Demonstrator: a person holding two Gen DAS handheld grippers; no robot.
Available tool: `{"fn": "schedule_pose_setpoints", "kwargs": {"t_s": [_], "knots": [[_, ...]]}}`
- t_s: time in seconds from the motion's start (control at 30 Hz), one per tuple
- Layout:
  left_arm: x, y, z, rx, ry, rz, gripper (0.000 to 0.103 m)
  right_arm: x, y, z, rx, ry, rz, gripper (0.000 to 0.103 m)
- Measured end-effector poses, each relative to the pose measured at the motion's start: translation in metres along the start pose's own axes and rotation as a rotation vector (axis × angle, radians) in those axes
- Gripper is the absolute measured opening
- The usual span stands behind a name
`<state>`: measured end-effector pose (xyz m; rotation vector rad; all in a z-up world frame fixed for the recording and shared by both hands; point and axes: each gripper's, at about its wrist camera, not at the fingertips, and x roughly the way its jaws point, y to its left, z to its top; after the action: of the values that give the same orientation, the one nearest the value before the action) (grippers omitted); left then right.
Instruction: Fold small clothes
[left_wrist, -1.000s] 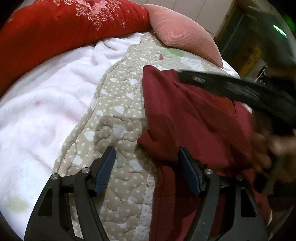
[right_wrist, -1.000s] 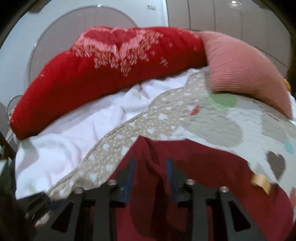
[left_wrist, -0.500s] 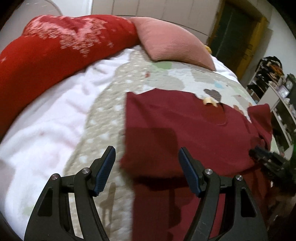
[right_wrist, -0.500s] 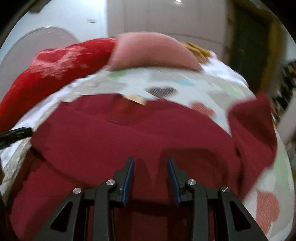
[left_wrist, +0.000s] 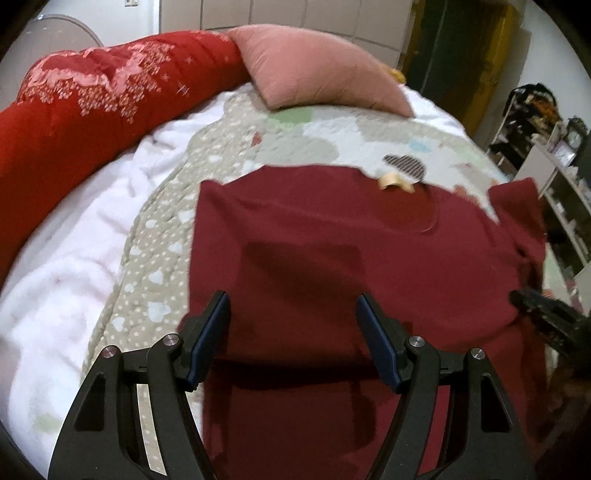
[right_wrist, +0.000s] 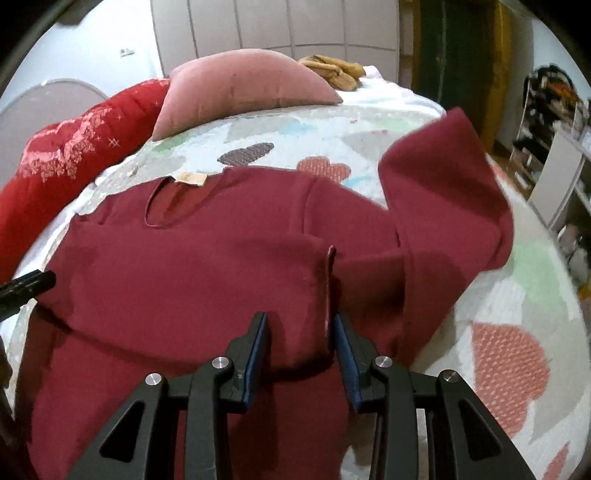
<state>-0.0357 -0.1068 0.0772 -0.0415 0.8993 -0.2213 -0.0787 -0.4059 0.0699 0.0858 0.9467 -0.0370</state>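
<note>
Dark red knit shirt (left_wrist: 332, 258) lies flat on the quilted bed (left_wrist: 295, 147). Left gripper (left_wrist: 293, 332) hovers released above it; right gripper (right_wrist: 301, 343) jaws stand parted around a raised fold.

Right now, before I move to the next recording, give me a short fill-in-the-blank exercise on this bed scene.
1. The shirt spread on the quilt is dark ____.
2. The pillow near the head of the bed is ____.
3. The label at the shirt's collar is ____.
4. The left gripper has its jaws ____ above the shirt.

Missing words: red; pink; tan; open
</note>
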Motion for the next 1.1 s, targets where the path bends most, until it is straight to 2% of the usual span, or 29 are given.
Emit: {"fn": "schedule_pose_setpoints", "kwargs": {"t_s": [0.1, 0.17, 0.37, 0.5, 0.67, 0.83, 1.0, 1.1], "knots": [[-0.005, -0.015, 0.004, 0.011, -0.005, -0.038, 0.071, -0.01, -0.013, 0.003, 0.054, -0.023, 0.063, 0.036], [-0.004, -0.027, 0.005, 0.026, -0.003, -0.072, 0.071, -0.02, -0.027, 0.006, 0.099, -0.05, 0.072, 0.038], [0.021, -0.066, 0.004, 0.073, 0.073, -0.138, 0.071, -0.043, -0.076, 0.025, 0.164, -0.121, -0.004, 0.045], [0.042, -0.082, -0.003, 0.105, 0.122, -0.125, 0.071, -0.046, -0.111, 0.046, 0.216, -0.161, -0.052, 0.046], [0.044, -0.084, -0.009, 0.14, 0.091, -0.113, 0.075, -0.041, -0.147, 0.084, 0.274, -0.183, -0.043, 0.05], [0.046, -0.085, -0.01, 0.147, 0.08, -0.113, 0.079, -0.028, -0.155, 0.119, 0.295, -0.203, -0.02, 0.061], [0.047, -0.085, -0.01, 0.148, 0.075, -0.119, 0.08, 0.001, -0.16, 0.149, 0.299, -0.16, 0.003, 0.064], [0.048, -0.085, -0.01, 0.149, 0.073, -0.121, 0.08, 0.03, -0.161, 0.163, 0.281, -0.077, 0.007, 0.064]]}}
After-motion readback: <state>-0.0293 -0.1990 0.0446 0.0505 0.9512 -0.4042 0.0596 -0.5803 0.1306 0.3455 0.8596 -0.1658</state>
